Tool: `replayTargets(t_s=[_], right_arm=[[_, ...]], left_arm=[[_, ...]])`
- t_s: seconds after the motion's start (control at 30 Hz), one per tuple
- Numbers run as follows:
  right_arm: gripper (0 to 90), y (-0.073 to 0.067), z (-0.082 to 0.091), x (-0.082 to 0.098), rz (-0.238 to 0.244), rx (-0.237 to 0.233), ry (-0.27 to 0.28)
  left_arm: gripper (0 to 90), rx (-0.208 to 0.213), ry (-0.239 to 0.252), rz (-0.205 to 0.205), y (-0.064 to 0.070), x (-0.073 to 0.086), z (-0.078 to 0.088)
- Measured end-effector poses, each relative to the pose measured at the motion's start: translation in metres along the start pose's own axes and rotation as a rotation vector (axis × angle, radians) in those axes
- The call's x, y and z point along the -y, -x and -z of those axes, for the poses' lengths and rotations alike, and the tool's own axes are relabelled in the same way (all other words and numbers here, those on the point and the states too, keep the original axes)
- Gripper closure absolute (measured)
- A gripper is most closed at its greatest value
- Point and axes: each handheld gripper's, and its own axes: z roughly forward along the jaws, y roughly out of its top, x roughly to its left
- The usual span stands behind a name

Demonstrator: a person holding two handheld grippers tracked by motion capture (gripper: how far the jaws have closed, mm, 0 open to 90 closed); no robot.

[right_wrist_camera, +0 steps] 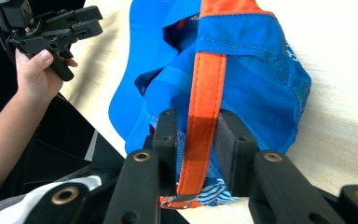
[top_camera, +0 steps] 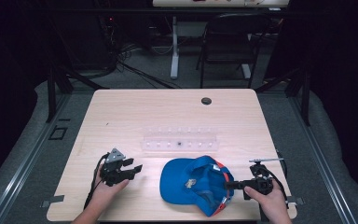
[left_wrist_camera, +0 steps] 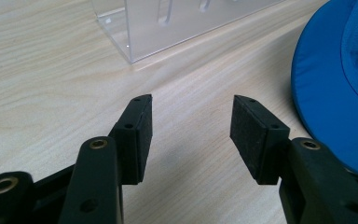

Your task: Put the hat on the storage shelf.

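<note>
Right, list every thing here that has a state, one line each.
Cap: upside down on the table, its back strap between the right gripper's fingers.
Right gripper: closed around the strap.
Left gripper: open, holding nothing.
Clear rack: lying flat, untouched.

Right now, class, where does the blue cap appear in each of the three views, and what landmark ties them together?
High view: blue cap near the table's front edge, right of centre.
Left gripper view: its brim fills the right edge.
Right gripper view: centre, orange strap between the jaws.
Shared landmark: the light wooden table.
</note>
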Motion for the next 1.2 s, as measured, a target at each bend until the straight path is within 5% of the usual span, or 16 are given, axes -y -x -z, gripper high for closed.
replayTargets(t_s=[0.3, 0.7, 1.2], right_arm=[[77.3, -0.002, 0.003, -0.002, -0.017, 0.007, -0.009], [77.9, -0.005, 0.006, -0.013, -0.052, 0.085, -0.016], [78.0, -0.016, 0.01, -0.034, -0.031, 0.152, -0.082]], left_arm=[[49.3, 0.0, 0.0, 0.002, 0.001, 0.0, -0.001], [49.4, 0.003, -0.002, 0.002, 0.002, 0.0, -0.001], [49.5, 0.005, -0.003, 0.0, 0.002, 0.0, -0.001]])
